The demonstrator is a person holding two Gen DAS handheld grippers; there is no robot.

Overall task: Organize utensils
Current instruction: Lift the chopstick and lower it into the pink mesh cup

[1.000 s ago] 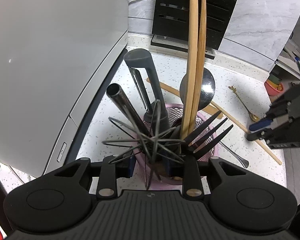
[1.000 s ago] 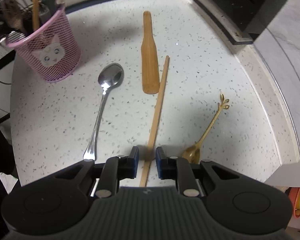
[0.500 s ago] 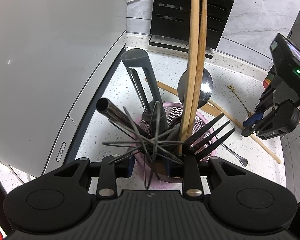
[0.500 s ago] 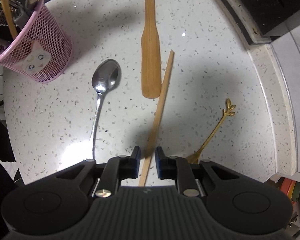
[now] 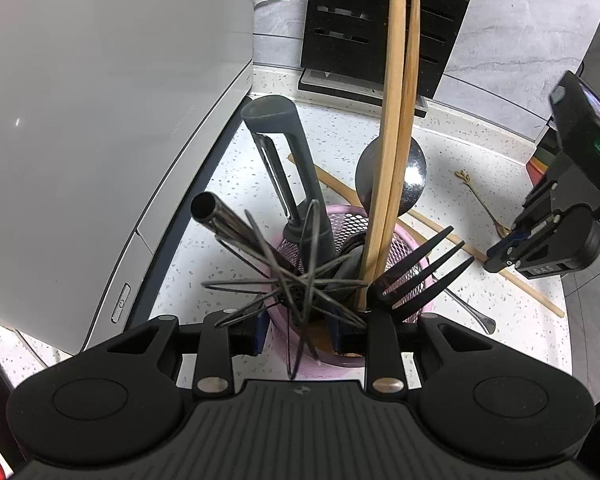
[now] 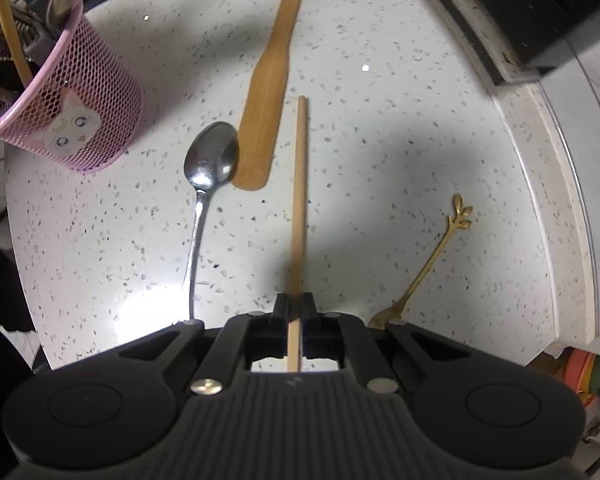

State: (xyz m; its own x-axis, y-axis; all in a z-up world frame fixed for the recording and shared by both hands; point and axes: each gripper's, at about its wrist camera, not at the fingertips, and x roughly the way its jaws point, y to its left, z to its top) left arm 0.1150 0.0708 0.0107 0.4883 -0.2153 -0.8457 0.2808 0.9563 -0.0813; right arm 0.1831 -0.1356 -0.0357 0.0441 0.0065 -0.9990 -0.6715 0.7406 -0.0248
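A pink mesh holder [image 5: 380, 232] stands on the speckled counter, packed with a whisk [image 5: 300, 280], a black fork [image 5: 420, 272], a ladle and two wooden sticks [image 5: 392, 140]. My left gripper [image 5: 298, 332] is shut on the holder's near rim. On the counter lies a wooden chopstick [image 6: 300, 184]. My right gripper [image 6: 295, 304] points down at its near end; the jaws are closing and the pads press on it. The right gripper [image 5: 500, 256] also shows in the left wrist view. Beside the chopstick lie a wooden spatula [image 6: 268, 100], a steel spoon [image 6: 210, 160] and a gold leaf-handled spoon [image 6: 440, 248].
A large white appliance [image 5: 100, 120] fills the left side. A black slotted rack [image 5: 360, 20] stands against the marble back wall. The counter's raised edge [image 6: 540, 160] curves along the right, with colourful items below it.
My right gripper's jaws have shut on the chopstick, which now lies straight between the fingers. That gripper also moved in nearer the holder. The left gripper kept still.
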